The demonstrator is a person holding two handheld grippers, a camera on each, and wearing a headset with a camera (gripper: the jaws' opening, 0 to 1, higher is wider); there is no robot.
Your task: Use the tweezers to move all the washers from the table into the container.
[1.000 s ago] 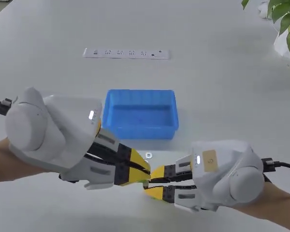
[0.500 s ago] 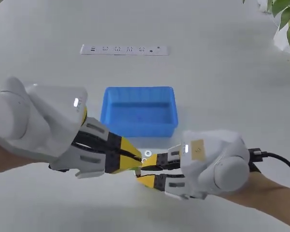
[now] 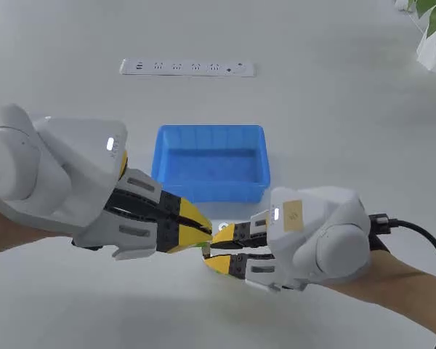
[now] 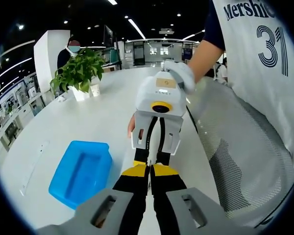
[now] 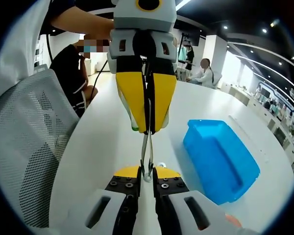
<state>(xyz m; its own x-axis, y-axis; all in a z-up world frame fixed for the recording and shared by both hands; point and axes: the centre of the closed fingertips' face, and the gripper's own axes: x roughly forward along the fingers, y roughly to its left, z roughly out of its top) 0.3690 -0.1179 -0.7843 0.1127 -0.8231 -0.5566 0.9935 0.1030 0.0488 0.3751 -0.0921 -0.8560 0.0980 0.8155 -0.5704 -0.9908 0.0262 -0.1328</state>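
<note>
Before one blue container (image 3: 211, 190), two grippers meet tip to tip: left gripper (image 3: 202, 231) and right gripper (image 3: 212, 254) both clamp one pair of tweezers (image 5: 146, 152) beside one washer (image 3: 223, 228).

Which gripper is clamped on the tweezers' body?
The left gripper: its yellow jaws are shut around the tweezers; the right gripper only flanks their far end.
</note>
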